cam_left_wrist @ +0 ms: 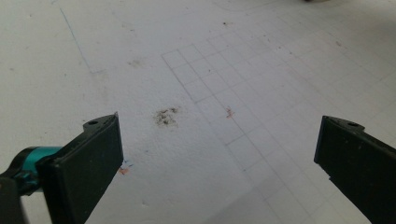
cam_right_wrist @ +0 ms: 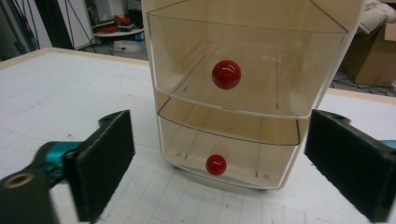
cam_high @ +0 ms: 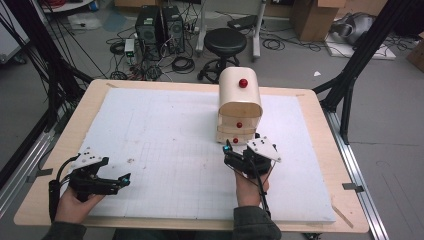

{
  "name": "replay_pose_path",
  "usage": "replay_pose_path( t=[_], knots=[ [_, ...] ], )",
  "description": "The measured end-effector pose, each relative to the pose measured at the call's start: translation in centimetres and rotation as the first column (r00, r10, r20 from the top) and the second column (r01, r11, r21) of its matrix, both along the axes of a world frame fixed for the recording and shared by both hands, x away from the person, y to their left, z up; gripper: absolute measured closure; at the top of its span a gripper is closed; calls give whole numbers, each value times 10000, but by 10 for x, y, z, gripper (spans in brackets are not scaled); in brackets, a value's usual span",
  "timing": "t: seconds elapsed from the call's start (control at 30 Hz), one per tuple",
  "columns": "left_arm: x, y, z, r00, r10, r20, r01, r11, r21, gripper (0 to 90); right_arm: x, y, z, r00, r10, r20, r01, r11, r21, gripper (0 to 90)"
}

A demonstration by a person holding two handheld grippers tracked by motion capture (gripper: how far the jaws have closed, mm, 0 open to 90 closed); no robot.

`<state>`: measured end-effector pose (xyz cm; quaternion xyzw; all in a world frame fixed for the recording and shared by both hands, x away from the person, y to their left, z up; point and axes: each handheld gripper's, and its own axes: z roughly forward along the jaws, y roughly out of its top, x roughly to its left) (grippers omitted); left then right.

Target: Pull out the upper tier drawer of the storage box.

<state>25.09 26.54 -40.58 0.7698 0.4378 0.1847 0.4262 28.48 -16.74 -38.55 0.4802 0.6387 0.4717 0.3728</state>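
Landmark: the cream plastic drawer cabinet with rounded top (cam_high: 240, 105), standing on the white gridded foam board (cam_high: 165, 150) towards its far edge, right of centre.

1. Left gripper (cam_high: 112, 182): well apart from the cabinet, down at the board's near left corner, held low in the person's left hand (cam_high: 75, 202). Its jaws stand wide apart over bare board with nothing between them; in the left gripper view they frame a grey smudge (cam_left_wrist: 166, 116) and faint pencilled squares. Idle, by the look of it.

2. Right gripper (cam_high: 239, 150): just in front of the cabinet, facing its drawer fronts, close but apart from them. Jaws spread wide, holding nothing.

3. Cabinet drawers, right gripper view: a clear drawer with a round red knob (cam_right_wrist: 226, 73) above, and the bottom clear drawer with a smaller red knob (cam_right_wrist: 215, 164) below. Both appear pushed in and empty. A third red knob (cam_high: 243, 83) sits on the rounded top part in the high view.

Progress, as a judgement: the approach is made; no knob is yet grasped and no drawer drawn out. Closing on a knob and pulling remain.

Room: open board lies left of and in front of the cabinet, ample for a drawer to slide out. To the right of the cabinet the board's edge and the wooden table rim (cam_high: 320, 110) are nearer. The cabinet is light-looking and unheld, so it may slide when pulled.
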Motion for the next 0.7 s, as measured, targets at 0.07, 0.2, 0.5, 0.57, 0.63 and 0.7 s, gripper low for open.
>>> replay_pose_path(
  t=[0.07, 0.2, 0.5, 0.57, 0.63, 0.7],
  knots=[
    [0, 0, 0, 10000, 1, -3, -1, 10000, 8, 17, 1, 2, 0, 9998, 95, 172, -96, 10000, 27, 158],
    [0, 0, 0, 10000, 5, -1, -5, 10000, 15, 17, 3, 5, 1, 9995, -147, 261, 144, 9998, 124, 159],
    [0, 0, 0, 10000, 13, 12, -13, 10000, 15, 17, 10, 10, 3, 9967, -701, 415, 697, 9975, 118, 257],
    [0, 0, 0, 10000, 25, 20, -25, 10000, 0, 17, 11, 11, 3, 9965, -721, 428, 716, 9974, 117, 260],
    [0, 0, 0, 10000, 30, 9, -30, 10000, -1, 17, 12, 13, 3, 9948, -898, 475, 898, 9960, 26, 300],
    [0, 1, 0, 10000, 27, 12, -27, 10000, 6, 17, 13, 14, 4, 9943, -941, 509, 942, 9956, -3, 306]
  ],
)
